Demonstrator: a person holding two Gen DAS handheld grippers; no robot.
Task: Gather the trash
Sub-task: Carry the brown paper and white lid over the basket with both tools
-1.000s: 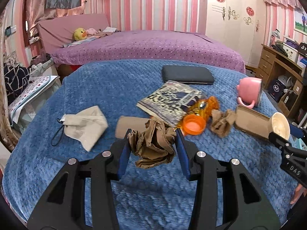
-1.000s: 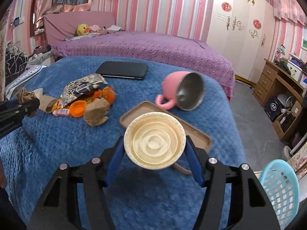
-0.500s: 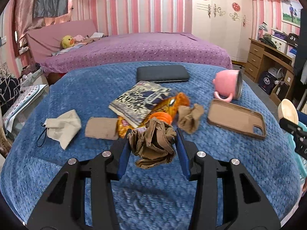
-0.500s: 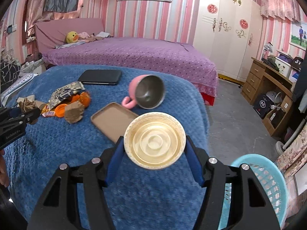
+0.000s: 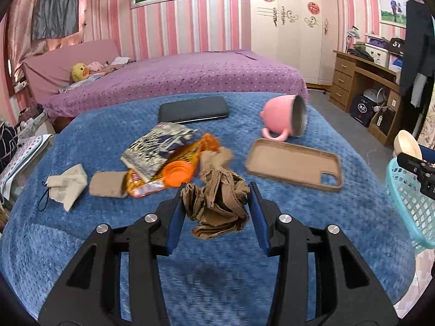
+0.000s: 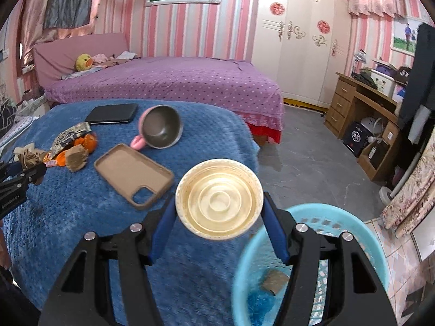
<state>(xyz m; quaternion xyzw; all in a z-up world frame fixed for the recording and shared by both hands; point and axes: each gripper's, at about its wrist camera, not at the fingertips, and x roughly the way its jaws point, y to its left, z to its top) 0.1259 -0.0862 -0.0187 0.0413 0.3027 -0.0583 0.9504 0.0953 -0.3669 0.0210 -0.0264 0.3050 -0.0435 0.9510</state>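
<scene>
My left gripper (image 5: 216,203) is shut on a crumpled brown paper wad (image 5: 217,203), held above the blue blanket (image 5: 108,231). My right gripper (image 6: 218,212) is shut on a cream paper cup (image 6: 218,198), its bottom facing the camera, at the table's right edge above the turquoise basket (image 6: 359,233). The basket holds a brown scrap (image 6: 274,281) and something blue. Left on the blanket are an orange wrapper (image 5: 168,174), an orange lid (image 5: 178,172), a patterned packet (image 5: 157,146), and another brown paper wad (image 5: 214,157).
A pink mug (image 5: 285,116) lies on its side beside a brown phone case (image 5: 293,163). A black case (image 5: 193,108), beige pouch (image 5: 68,184) and brown card (image 5: 106,184) also lie on the blanket. A purple bed (image 6: 163,81) is behind; a wooden desk (image 6: 367,103) stands right.
Both grippers have moved right with their loads. The right gripper with the cup has gone from over the phone case to the table's edge above the basket.
</scene>
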